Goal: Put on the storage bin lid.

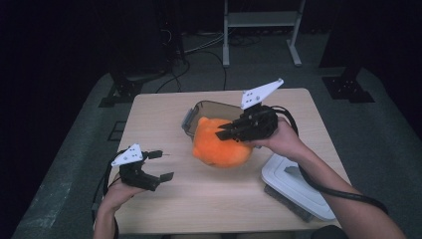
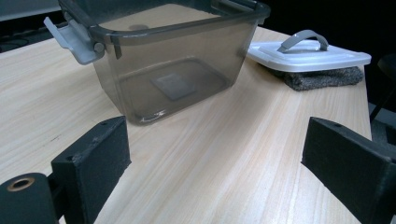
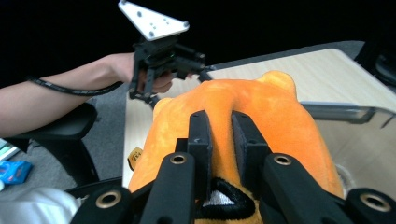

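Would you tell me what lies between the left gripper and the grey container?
Only bare wooden table: in the left gripper view, nothing sits between the open left gripper and the container.

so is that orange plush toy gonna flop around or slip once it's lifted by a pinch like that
The orange plush toy probably sags: the right gripper pinches only a fold of its fuzzy fabric. It looks light and soft, so slipping seems unlikely. It may snag the container rim.

One orange plush toy [image 1: 219, 147] is showing on the table. One smoky transparent container [image 2: 168, 60] is standing there, carrying one grey latch [image 2: 72, 39] in sight. One white lid [image 2: 308, 55] is lying nearby. Two grippers are working: left [image 1: 160, 165], right [image 1: 222, 132].
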Action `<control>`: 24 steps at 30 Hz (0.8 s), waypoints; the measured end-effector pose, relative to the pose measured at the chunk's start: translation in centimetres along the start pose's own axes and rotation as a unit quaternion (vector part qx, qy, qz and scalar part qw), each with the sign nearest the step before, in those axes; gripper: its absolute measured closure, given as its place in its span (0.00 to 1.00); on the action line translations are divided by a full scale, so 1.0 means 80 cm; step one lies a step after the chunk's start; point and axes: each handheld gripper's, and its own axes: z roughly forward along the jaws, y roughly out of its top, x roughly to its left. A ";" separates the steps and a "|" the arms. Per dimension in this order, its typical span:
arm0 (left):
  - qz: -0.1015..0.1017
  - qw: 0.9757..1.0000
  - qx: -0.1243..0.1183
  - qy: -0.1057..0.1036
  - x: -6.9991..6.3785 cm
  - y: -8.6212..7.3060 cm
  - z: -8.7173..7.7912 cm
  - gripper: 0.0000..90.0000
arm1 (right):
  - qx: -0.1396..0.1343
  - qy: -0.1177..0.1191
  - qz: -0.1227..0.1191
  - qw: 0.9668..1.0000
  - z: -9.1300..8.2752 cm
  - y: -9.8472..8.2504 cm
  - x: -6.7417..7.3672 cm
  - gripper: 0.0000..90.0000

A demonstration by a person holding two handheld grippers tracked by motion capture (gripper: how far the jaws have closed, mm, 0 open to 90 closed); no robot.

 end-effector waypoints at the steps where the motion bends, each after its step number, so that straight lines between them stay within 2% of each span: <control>1: 0.002 1.000 0.001 0.000 0.000 0.000 0.000 0.08 | -0.001 -0.004 0.001 1.000 -0.001 0.003 -0.003 0.87; 12: 0.001 1.000 0.003 -0.006 -0.001 0.000 0.005 0.08 | -0.001 -0.025 0.012 1.000 -0.004 0.022 -0.042 0.87; 24: 0.003 1.000 0.001 -0.007 0.000 0.000 0.005 0.08 | 0.016 -0.029 0.024 0.999 0.018 0.025 -0.079 0.87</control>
